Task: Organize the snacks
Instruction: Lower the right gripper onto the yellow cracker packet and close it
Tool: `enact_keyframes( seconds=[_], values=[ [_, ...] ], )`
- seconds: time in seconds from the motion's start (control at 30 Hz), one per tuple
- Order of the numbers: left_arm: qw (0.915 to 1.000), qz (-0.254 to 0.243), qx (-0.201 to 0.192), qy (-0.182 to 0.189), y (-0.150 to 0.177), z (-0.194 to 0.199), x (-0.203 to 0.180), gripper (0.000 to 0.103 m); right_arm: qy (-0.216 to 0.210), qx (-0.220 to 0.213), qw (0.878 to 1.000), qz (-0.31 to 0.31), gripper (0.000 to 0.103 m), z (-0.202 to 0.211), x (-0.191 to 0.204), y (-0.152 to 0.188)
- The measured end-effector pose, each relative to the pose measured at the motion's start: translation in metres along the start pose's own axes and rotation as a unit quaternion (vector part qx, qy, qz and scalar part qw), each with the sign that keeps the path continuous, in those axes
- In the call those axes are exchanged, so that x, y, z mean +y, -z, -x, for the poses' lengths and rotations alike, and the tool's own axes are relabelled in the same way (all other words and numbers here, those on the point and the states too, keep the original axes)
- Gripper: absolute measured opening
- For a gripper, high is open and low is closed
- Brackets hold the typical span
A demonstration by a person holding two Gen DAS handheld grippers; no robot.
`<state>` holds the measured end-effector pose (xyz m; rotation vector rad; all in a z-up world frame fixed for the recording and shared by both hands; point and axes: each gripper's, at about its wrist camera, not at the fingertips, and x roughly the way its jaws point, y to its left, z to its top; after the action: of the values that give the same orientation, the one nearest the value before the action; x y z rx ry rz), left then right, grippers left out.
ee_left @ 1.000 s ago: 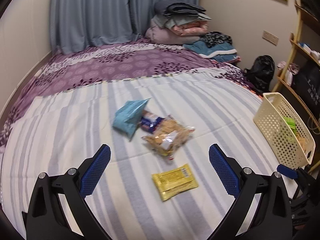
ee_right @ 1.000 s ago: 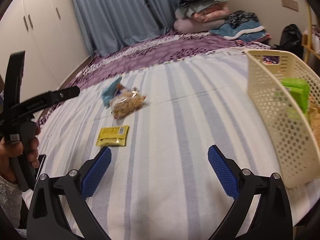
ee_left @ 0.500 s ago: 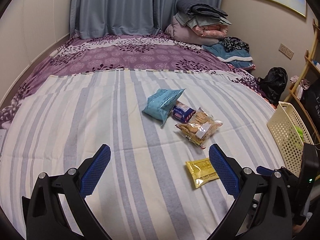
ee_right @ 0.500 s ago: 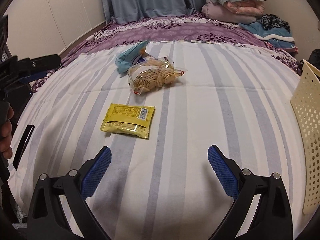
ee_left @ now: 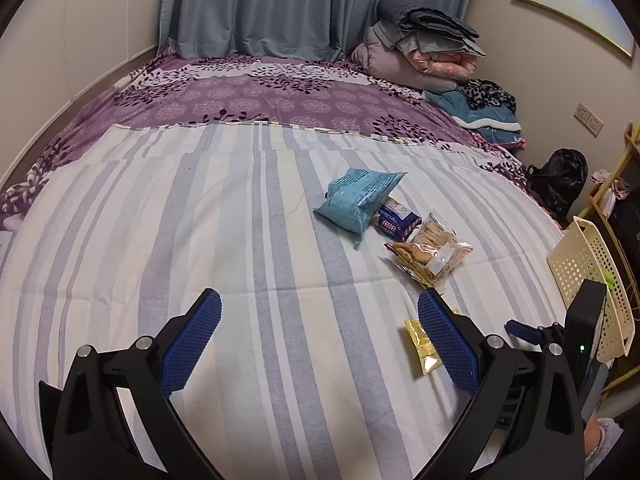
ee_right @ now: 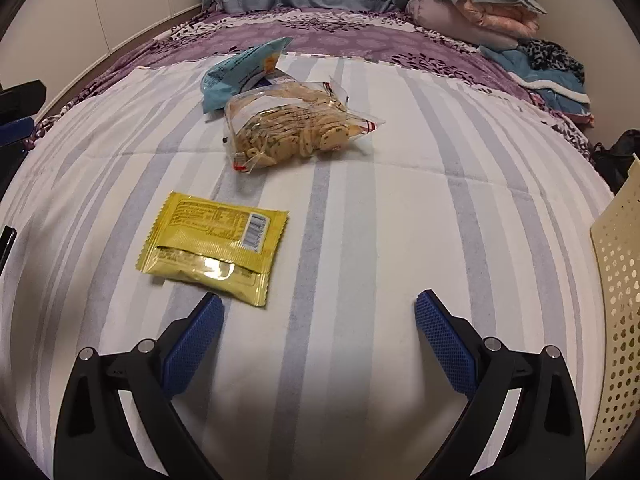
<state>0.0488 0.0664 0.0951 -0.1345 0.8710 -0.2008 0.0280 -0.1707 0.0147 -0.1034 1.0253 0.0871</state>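
Observation:
On the striped bed sheet lie a yellow snack packet (ee_right: 216, 246), a clear bag of crackers (ee_right: 294, 128) and a light blue snack bag (ee_right: 240, 72). My right gripper (ee_right: 318, 314) is open and hovers low, with the yellow packet just ahead of its left finger. The left wrist view shows the blue bag (ee_left: 358, 200), a small dark blue packet (ee_left: 396, 218) tucked beside it, the cracker bag (ee_left: 430, 254) and part of the yellow packet (ee_left: 420, 346) behind the right finger. My left gripper (ee_left: 320, 320) is open and holds nothing.
A cream perforated basket (ee_left: 588, 276) stands at the bed's right edge, also seen as a basket wall (ee_right: 618, 320). Folded blankets (ee_left: 424, 44) and clothes are piled at the bed's far end. A black bag (ee_left: 560, 178) and a shelf are on the right.
My right gripper has moved forward and down toward the yellow packet, which now looms larger. My left gripper has swung left, so the snacks have slid toward the right of its view.

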Motion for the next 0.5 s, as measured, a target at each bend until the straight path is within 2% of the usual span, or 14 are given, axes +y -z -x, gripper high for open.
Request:
enact_keyframes(
  seconds=[0.33, 0.5],
  values=[
    [0.9999, 0.009, 0.004, 0.002, 0.001, -0.005, 0.01, 0.1, 0.033, -0.005, 0.998, -0.052, 0.096, -0.022, -0.026, -0.035],
    [0.9998, 0.02, 0.002, 0.0, 0.001, -0.006, 0.018, 0.1, -0.002, -0.006, 0.995, -0.101, 0.096, -0.015, -0.03, -0.033]
  ],
)
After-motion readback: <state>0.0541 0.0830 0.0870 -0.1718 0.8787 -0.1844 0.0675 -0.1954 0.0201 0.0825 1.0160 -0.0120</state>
